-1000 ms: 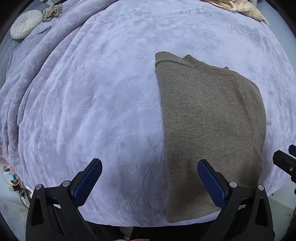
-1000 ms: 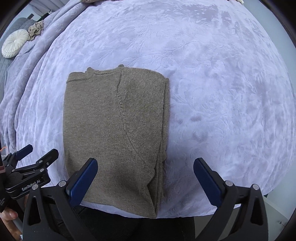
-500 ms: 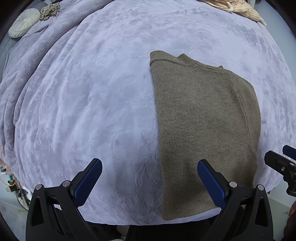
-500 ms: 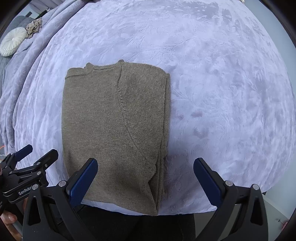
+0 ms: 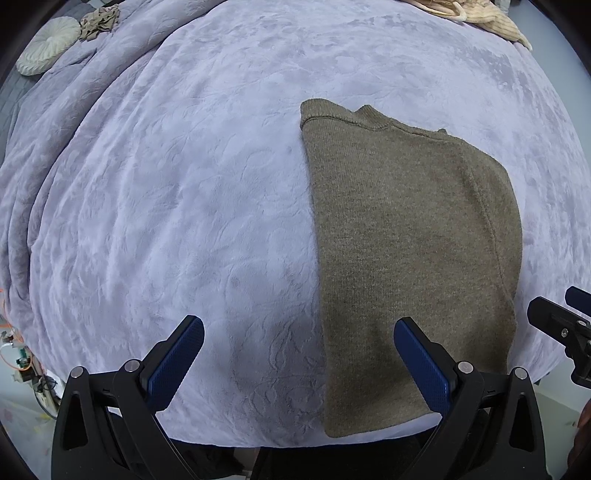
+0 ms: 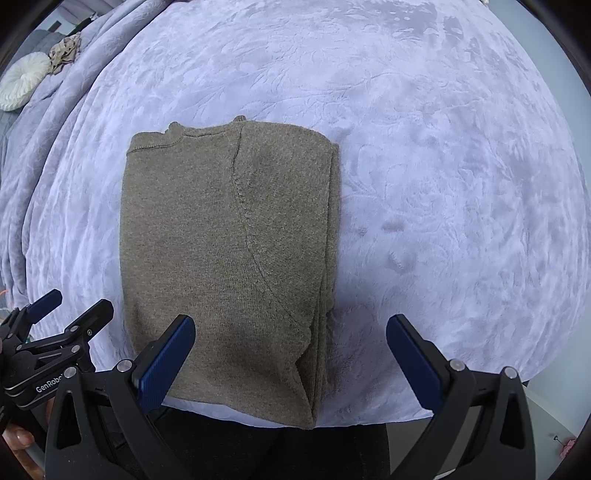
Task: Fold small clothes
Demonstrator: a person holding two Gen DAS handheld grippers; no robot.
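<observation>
1. Olive-brown knit sweater (image 6: 225,258) – folded lengthwise into a long rectangle, lying flat on the lavender blanket (image 6: 443,166). Ribbed neckline at the sweater's far end; its hem reaches the blanket's near edge.
2. A curved seam runs down the sweater's top layer; stacked fold layers show along its right edge in the right wrist view.
3. Right gripper (image 6: 291,347) hovers above the sweater's near end – fingers spread wide, nothing between them. Its left blue pad (image 6: 166,362) sits over the sweater's near-left part; the other pad is over bare blanket just right of the sweater.
4. Left gripper (image 5: 295,354) also above the near end, set further left – fingers wide apart, empty. Its right pad (image 5: 421,362) overlaps the sweater in the left wrist view; left pad over blanket left of the sweater.
5. Whether any pad touches the knit – can't tell.
6. Each gripper shows at the edge of the other's cam, on either side of the sweater.
7. Far left of the sweater, beyond blanket folds: round white pleated cushion (image 5: 48,46) w/ a crumpled beige cloth (image 5: 99,23) just beside it.
8. Past the sweater's far end, to the right: cream knit item (image 5: 491,18) at the blanket's far edge.
</observation>
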